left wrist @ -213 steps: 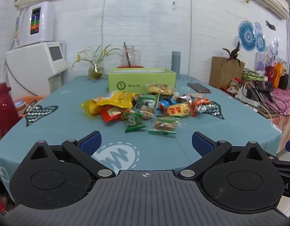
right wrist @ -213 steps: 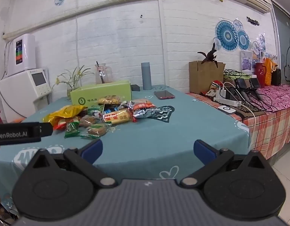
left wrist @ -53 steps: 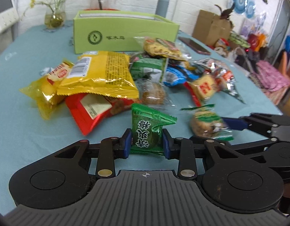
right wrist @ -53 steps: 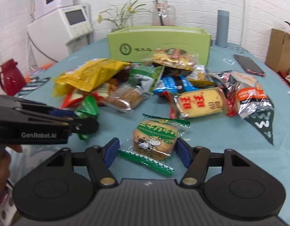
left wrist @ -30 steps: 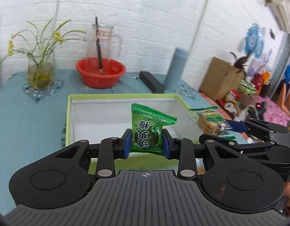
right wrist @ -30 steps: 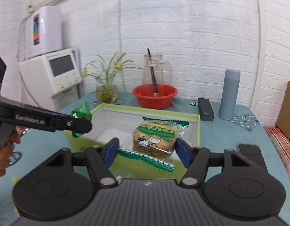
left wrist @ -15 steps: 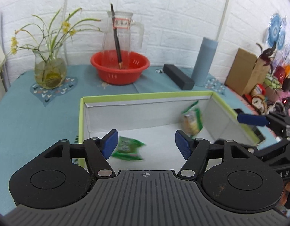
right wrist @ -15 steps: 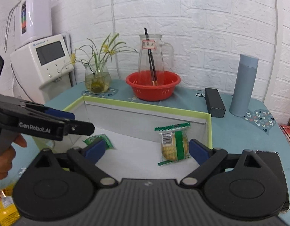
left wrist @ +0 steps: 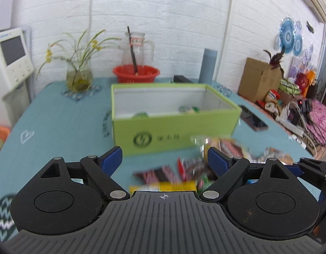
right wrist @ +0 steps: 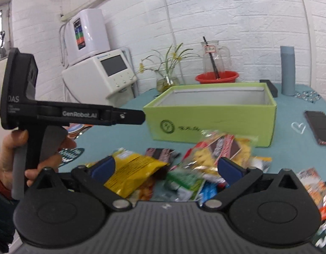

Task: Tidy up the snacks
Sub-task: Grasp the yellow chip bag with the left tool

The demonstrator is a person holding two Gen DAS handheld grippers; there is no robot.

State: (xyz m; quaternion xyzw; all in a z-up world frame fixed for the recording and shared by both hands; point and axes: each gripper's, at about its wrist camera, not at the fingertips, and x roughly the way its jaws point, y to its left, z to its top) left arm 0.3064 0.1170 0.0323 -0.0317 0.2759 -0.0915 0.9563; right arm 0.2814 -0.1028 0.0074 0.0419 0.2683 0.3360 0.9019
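Note:
A lime green open box [left wrist: 175, 124] stands on the teal table; it also shows in the right wrist view [right wrist: 211, 116]. Inside it lie a green candy packet [left wrist: 140, 114] and a biscuit packet [left wrist: 188, 109]. A pile of snack packets [right wrist: 184, 165] lies in front of the box, among them a yellow bag [right wrist: 131, 173]; the pile shows blurred in the left wrist view [left wrist: 184, 169]. My left gripper [left wrist: 164, 162] is open and empty above the pile. My right gripper [right wrist: 165, 167] is open and empty above the pile.
Behind the box stand a red basin [left wrist: 136, 73] with a glass jug, a flower vase [left wrist: 79, 78] and a grey cylinder [left wrist: 209, 67]. A phone [right wrist: 319, 127] lies right of the box. A white appliance [right wrist: 99, 78] stands at the left, and a cluttered bench [left wrist: 298, 110] at the right.
Both grippers have pulled back from over the box to above the snack pile. The two dropped packets now lie inside the box.

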